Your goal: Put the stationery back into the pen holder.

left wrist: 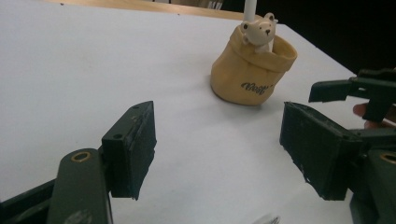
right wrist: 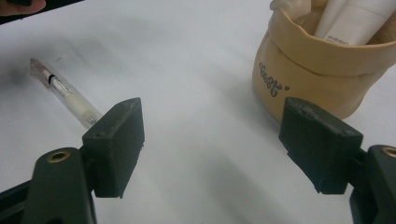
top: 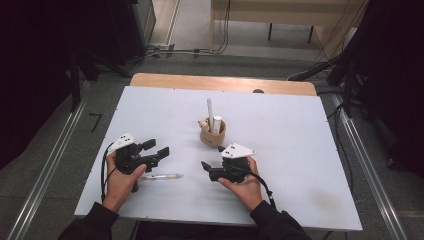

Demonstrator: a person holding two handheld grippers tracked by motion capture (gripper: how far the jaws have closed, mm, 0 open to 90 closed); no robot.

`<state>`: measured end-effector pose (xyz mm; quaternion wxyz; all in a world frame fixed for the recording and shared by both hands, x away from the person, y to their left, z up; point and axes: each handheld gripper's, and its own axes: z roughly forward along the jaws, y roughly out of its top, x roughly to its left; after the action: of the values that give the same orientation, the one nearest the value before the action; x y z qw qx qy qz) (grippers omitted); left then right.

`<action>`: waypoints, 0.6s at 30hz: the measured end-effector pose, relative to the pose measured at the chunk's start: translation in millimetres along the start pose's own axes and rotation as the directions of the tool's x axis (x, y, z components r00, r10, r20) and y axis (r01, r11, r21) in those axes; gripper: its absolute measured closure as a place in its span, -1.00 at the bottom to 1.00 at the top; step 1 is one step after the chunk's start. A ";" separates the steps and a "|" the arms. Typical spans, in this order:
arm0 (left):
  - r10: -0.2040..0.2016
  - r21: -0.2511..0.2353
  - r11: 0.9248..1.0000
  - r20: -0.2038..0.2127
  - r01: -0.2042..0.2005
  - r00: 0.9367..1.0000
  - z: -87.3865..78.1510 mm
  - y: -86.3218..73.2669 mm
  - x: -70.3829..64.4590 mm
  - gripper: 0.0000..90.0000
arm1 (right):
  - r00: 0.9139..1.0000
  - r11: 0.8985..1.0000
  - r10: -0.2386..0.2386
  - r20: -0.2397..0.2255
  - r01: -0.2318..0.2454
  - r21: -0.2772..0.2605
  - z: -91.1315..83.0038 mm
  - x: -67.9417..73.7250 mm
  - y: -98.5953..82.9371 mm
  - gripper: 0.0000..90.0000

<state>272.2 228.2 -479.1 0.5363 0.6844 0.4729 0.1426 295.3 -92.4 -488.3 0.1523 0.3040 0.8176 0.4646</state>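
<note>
Clear pen (top: 161,176) on table, left tool (top: 153,150) near (jaws apart)

Even, soft light from above leaves the white bench (top: 300,150) bright while the room around it falls nearly black. Shadows are faint and diffuse, a soft grey patch beside the cup (right wrist: 322,70) and under the pen (right wrist: 65,93). The close views are slightly soft and grainy, the nearest tongs blurred
</note>
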 end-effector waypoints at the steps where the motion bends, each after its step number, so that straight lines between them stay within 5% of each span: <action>1: 0.009 0.004 1.000 0.000 -0.009 1.000 -0.5 -1.4 -0.5 -0.38 | 1.000 1.000 0.002 0.003 -0.002 -0.001 -0.6 -0.1 0.1 -0.55; 6: 0.071 0.028 0.997 -0.006 -0.071 0.997 -1.8 -5.8 -4.2 -0.38 | 1.000 1.000 0.007 0.007 -0.007 0.003 -3.3 -2.2 -0.5 -0.57; 18: 0.088 0.048 0.995 -0.007 -0.087 0.996 -3.9 -8.8 -0.9 -0.39 | 1.000 1.000 0.024 0.015 -0.024 0.018 -8.8 -9.7 -4.6 -0.66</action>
<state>264.6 229.6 -485.1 0.5110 0.7163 0.4482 0.1578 296.5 -106.2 -488.0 0.1502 0.3186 0.8169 0.4568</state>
